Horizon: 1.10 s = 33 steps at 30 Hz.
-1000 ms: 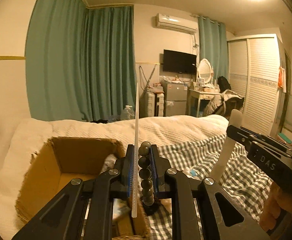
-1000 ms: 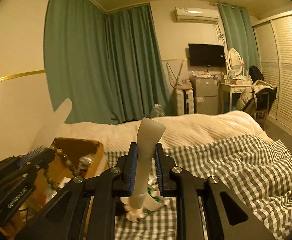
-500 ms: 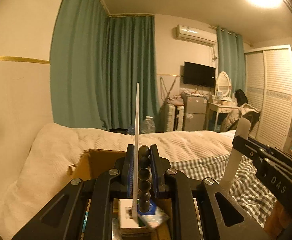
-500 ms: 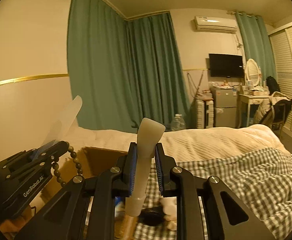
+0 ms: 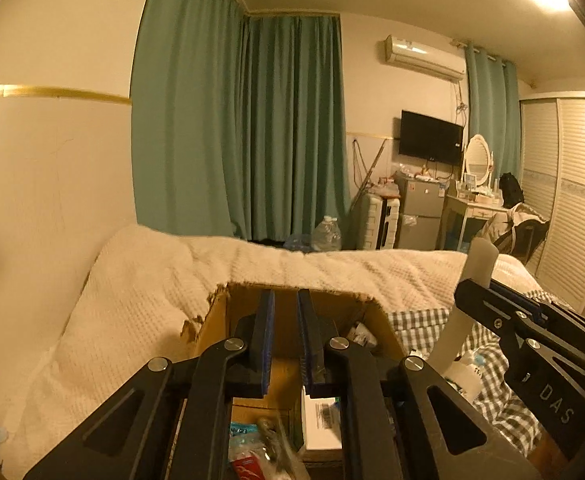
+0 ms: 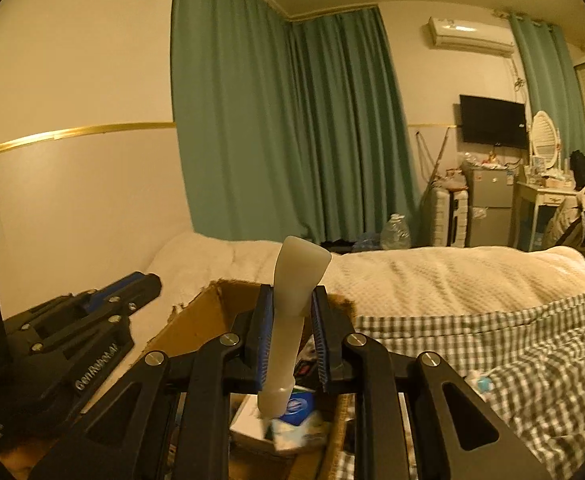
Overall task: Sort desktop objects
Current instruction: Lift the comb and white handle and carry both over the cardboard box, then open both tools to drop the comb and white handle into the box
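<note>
The left claw [image 5: 284, 336] stands parted with a narrow gap between its blue pads and nothing held; it hangs over the open cardboard box [image 5: 252, 308]. Below it, inside the box, lie a white carton with a barcode [image 5: 322, 420], a small blue-and-white packet [image 5: 242, 430] and a blurred dark thing that cannot be made out.

The right claw [image 6: 291, 336] is clamped on a pale plastic tube [image 6: 292, 312], which stands nearly upright between the pads, its flat wide end up and its round cap end down over the box [image 6: 196, 320]. Under the cap sit a blue-labelled packet [image 6: 298, 404] and a white carton [image 6: 248, 420].

The box rests on the bed, with the cream blanket [image 5: 132, 300] along its left and far sides and the checked sheet [image 6: 512, 360] at its right edge. From the left wrist view the right claw [image 5: 488, 284] shows at the right, the tube [image 5: 478, 264] rising above it.
</note>
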{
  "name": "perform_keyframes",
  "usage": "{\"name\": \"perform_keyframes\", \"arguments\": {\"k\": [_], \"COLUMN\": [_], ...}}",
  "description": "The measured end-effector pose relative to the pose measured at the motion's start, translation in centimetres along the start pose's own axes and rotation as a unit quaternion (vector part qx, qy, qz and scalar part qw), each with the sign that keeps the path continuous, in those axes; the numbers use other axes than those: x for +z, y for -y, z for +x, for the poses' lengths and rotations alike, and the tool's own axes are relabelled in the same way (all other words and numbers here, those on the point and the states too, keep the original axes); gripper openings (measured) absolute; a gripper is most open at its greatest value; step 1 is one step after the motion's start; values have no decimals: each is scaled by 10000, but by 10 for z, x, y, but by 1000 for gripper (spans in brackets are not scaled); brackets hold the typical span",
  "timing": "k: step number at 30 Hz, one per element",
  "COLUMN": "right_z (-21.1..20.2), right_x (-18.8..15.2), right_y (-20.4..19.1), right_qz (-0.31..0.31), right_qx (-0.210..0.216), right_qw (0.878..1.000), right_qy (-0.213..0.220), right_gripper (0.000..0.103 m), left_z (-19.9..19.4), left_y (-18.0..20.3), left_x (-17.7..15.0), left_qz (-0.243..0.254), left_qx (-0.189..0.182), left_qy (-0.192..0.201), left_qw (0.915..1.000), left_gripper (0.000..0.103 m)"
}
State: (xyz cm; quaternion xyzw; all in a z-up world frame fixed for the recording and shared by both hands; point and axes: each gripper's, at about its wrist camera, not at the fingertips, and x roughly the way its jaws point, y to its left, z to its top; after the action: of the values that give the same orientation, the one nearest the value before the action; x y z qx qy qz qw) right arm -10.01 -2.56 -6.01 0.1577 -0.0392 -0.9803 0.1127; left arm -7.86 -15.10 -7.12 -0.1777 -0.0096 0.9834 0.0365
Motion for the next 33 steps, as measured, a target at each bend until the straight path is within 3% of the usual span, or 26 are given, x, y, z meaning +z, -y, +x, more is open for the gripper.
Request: {"name": "perform_keyframes", "arguments": {"k": [14, 16, 17, 19, 22, 27, 33], "right_z": [66, 70, 71, 67, 61, 56, 63], "right_x": [-27, -29, -30, -31, -29, -27, -21], "right_y": [-5, 3, 5, 11, 21, 30, 23], "right_qz": [-17, 20, 32, 89, 170, 259, 266], "right_qx": [-25, -71, -95, -115, -147, -142, 95], "right_qw": [9961, 9955, 9952, 9955, 9957, 9954, 9941], "right_qy": [-876, -947, -974, -940, -899, -914, -1043], "right_gripper": [24, 30, 45, 59, 59, 59, 59], "left_z": [42, 45, 46, 45, 43, 43, 31], "left_y": [-12, -13, -13, -11, -9, -10, -20], "left_x": [-20, -21, -21, -21, -20, -18, -9], "left_qz": [-59, -66, -75, -77, -75, -113, -360], "left_qx": [227, 272, 274, 280, 293, 380, 458], "left_qy": [-804, -853, -873, -886, -862, -845, -684], "left_qw": [9965, 9960, 9958, 9956, 9958, 9956, 9960], "left_gripper": [15, 22, 30, 44, 49, 69, 82]}}
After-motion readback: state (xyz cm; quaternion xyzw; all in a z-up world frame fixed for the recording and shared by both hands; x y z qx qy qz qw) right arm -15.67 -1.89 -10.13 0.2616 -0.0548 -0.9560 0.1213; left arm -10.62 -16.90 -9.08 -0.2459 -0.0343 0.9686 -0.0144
